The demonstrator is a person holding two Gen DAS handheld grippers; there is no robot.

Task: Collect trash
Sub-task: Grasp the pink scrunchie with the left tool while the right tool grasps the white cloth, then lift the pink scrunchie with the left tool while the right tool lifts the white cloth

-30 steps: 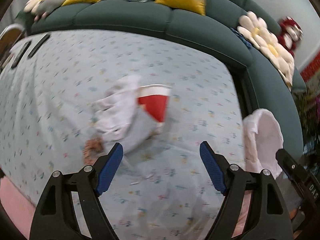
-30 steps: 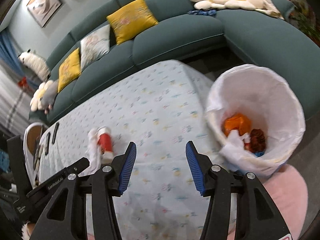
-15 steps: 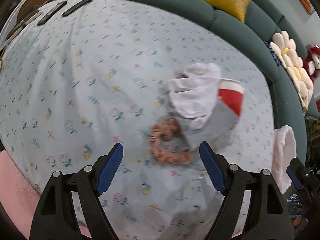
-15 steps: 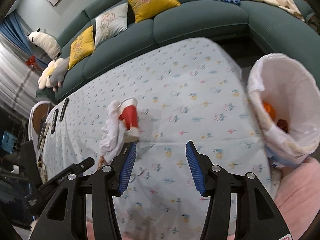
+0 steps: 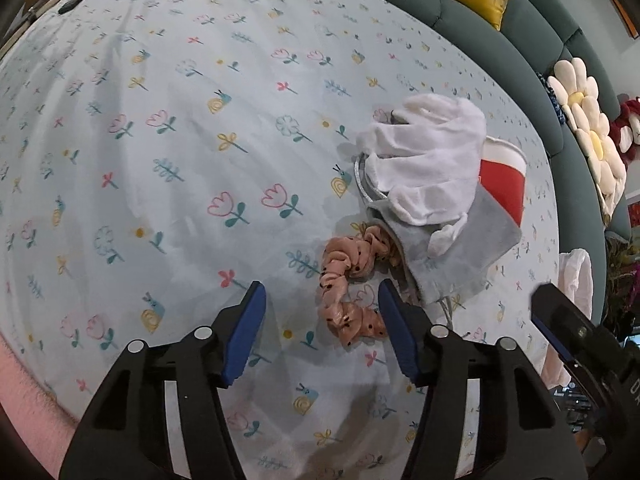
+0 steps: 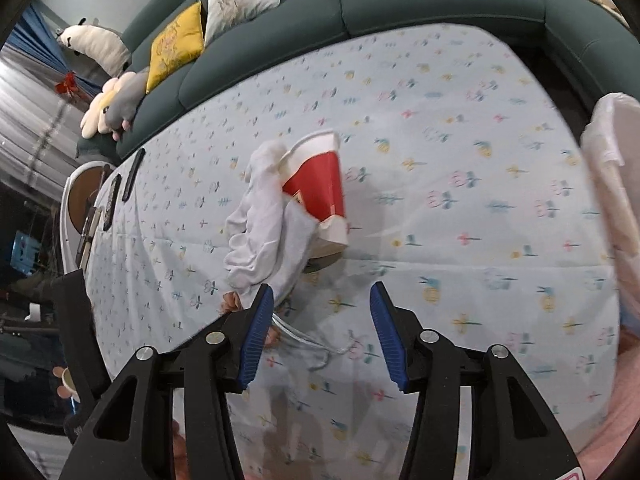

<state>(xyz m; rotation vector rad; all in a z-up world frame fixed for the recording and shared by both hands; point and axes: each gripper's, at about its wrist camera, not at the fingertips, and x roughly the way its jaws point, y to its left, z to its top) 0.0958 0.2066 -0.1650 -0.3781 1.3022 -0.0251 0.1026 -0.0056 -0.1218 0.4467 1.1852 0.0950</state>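
Both grippers had descended toward the pile: left gripper closing around a pink polka-dot fabric scrunchie, apparently untouched; right gripper closing, empty.

Your left claw hangs over the desk covered in pale blue flower-print cloth, jaws closing with only part of the pink dotted fabric scrunchie between them, no pad touching it. To its left the cloth lies bare and wide, so you have free passage there. Just beyond the scrunchie, a heap blocks you: a white crumpled cloth over a grey face mask, with a red-and-white paper cup lying against it. Your right claw also closes on nothing; open cloth runs right to the white-lined bin at the desk's edge. The dark green sofa walls the far side.
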